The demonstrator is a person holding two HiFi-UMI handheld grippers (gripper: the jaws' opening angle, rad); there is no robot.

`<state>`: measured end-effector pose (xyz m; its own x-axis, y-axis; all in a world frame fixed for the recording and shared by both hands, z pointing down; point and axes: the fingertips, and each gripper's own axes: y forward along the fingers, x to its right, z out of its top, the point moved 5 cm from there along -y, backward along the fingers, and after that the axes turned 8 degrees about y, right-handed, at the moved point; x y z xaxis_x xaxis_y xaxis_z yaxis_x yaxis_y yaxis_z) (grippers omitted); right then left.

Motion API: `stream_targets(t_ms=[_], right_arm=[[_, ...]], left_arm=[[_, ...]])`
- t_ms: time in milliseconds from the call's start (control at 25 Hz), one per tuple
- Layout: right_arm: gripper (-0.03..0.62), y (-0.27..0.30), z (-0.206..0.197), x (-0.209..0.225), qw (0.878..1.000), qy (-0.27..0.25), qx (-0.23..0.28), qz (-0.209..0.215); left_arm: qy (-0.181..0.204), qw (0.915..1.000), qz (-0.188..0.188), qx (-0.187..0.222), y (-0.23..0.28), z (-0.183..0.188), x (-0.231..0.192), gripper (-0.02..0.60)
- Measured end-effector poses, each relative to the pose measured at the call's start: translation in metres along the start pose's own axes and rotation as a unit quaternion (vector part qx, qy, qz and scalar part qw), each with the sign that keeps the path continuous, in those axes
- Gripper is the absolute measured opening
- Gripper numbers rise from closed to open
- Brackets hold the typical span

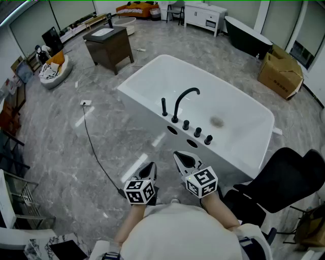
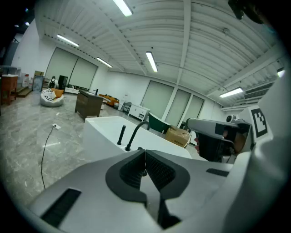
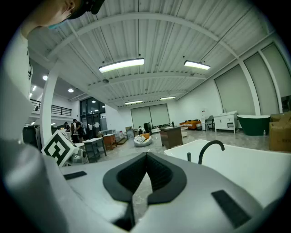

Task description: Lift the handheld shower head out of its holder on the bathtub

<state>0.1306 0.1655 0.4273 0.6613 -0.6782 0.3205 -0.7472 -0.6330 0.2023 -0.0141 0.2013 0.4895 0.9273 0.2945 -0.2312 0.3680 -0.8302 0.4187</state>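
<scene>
The black handheld shower head (image 1: 163, 106) stands upright in its holder on the bathtub's (image 1: 142, 110) near rim, just left of the curved spout (image 1: 177, 105), ahead of the empty left gripper (image 1: 150, 167) and right gripper (image 1: 182, 157), both with jaws pressed together, the right seemingly slightly nearer.

2 grippers are shown: the left gripper (image 1: 151, 166) and the right gripper (image 1: 179, 156). 1 white bathtub (image 1: 144, 76) is counted close by, and on its rim 1 curved black spout (image 1: 184, 96), 1 upright black shower head (image 1: 164, 106) and 3 black knobs (image 1: 197, 133) are counted. Farther off, 1 dark bathtub (image 1: 246, 38), 1 white vanity cabinet (image 1: 205, 15), 1 brown cabinet (image 1: 109, 48) and 1 black chair (image 1: 284, 177) are seen.
</scene>
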Motion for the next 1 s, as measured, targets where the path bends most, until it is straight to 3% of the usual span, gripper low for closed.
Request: stream_targets(t_ms=[600, 840, 1000], right_arm=[[0.018, -0.008, 0.002, -0.006, 1.000, -0.009, 0.014, 0.005], [0.018, -0.017, 0.003, -0.001, 0.999, 0.033, 0.032, 0.023], [0.018, -0.021, -0.001, 0.002, 0.999, 0.026, 0.024, 0.025]], left_arm=[[0.006, 0.9997, 0.003, 0.023, -0.004, 0.006, 0.004, 0.020], [0.002, 0.9997, 0.005, 0.025, -0.003, 0.001, 0.015, 0.020], [0.000, 0.9997, 0.007, 0.023, -0.002, -0.005, 0.022, 0.020]])
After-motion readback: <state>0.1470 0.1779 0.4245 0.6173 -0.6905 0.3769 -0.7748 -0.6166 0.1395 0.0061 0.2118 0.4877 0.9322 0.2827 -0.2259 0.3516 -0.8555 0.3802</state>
